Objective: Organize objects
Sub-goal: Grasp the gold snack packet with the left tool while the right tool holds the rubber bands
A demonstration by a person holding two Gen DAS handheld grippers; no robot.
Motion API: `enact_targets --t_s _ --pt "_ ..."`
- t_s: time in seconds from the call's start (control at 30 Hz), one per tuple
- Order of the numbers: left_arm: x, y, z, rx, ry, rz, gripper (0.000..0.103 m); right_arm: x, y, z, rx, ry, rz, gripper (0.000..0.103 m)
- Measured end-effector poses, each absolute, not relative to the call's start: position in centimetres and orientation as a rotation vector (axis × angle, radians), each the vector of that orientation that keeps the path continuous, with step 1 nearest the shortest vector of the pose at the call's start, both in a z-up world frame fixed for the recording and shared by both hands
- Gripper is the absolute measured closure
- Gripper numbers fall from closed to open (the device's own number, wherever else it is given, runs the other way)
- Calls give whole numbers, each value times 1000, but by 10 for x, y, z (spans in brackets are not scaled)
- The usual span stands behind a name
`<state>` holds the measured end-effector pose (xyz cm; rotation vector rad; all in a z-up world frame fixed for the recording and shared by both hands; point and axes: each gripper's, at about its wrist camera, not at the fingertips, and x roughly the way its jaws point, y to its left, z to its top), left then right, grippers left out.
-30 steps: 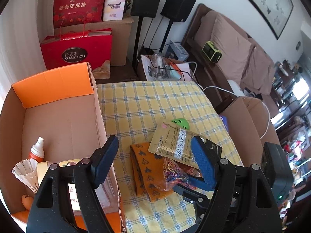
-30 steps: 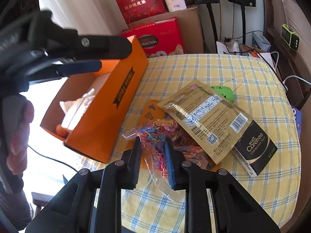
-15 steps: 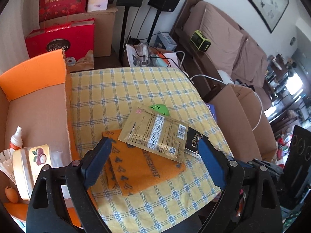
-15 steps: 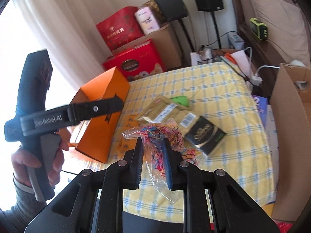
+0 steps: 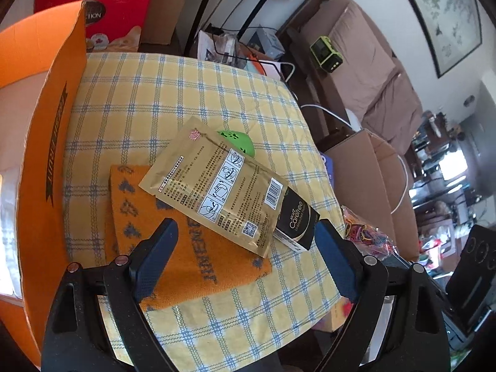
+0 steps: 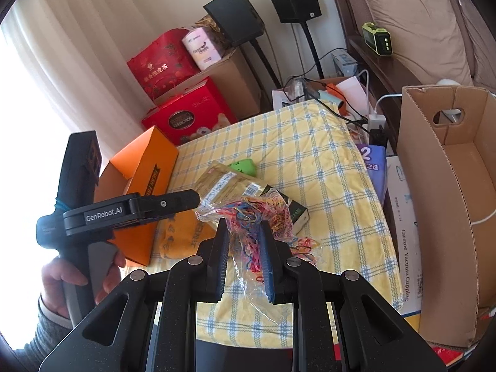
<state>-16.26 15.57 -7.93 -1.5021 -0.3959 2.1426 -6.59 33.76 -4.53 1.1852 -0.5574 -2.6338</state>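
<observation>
The bag of rubber bands (image 6: 252, 217) hangs pinched between the two pads of the right claw (image 6: 243, 248), lifted clear of the checked counter (image 6: 310, 167). In the left wrist view the same bag (image 5: 367, 232) shows just past the counter's right edge. The right claw tilts downward, its pads narrow and clamped on the clear plastic, which trails below them.

The left claw (image 5: 245, 260) points steeply down over the counter's near edge with its jaws spread wide; they have just been opening, and nothing is gripped. Between the spread pads lies an orange cloth (image 5: 186, 238), not touched by them. In the right wrist view a hand (image 6: 68, 279) grips the handle of the left claw (image 6: 173, 204) from below, a grey sleeve at the wrist, the tool reaching toward the counter's left side.

On the cloth's far corner rests a gold pouch (image 5: 217, 192), which also overlaps a black packet (image 5: 297, 223) near the counter's right edge and a green thing (image 5: 238, 142) behind it. An orange box (image 5: 46, 142) stands along the left edge. A brown carton (image 6: 449, 210) stands off the right edge, apart from the counter.
</observation>
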Motion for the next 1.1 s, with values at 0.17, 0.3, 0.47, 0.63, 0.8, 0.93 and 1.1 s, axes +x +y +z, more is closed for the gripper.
enact_targets --t_s 0.17,0.3,0.47,0.63,0.8,0.93,1.1 --pt "-166 151 -91 -1507 -490 2135 20 -89 339 -47 1209 -522 -2659 85" --pt "-170 146 -96 -1499 -542 2144 25 -118 340 -50 1236 -498 -2668 85" --pt "-175 148 -103 -1496 -572 2140 35 -156 332 -61 1285 -463 -2657 85" --pt "-176 148 -106 -1491 -592 2136 37 -182 325 -75 1352 -420 -2667 85" --pt "-166 140 -104 -1484 -632 2117 37 -196 319 -85 1403 -381 -2652 85" --pt "-164 142 -103 -1468 -650 2107 37 -199 311 -89 1414 -345 -2635 85" --pt "-173 149 -107 -1469 -693 2078 37 -200 307 -96 1438 -345 -2606 85"
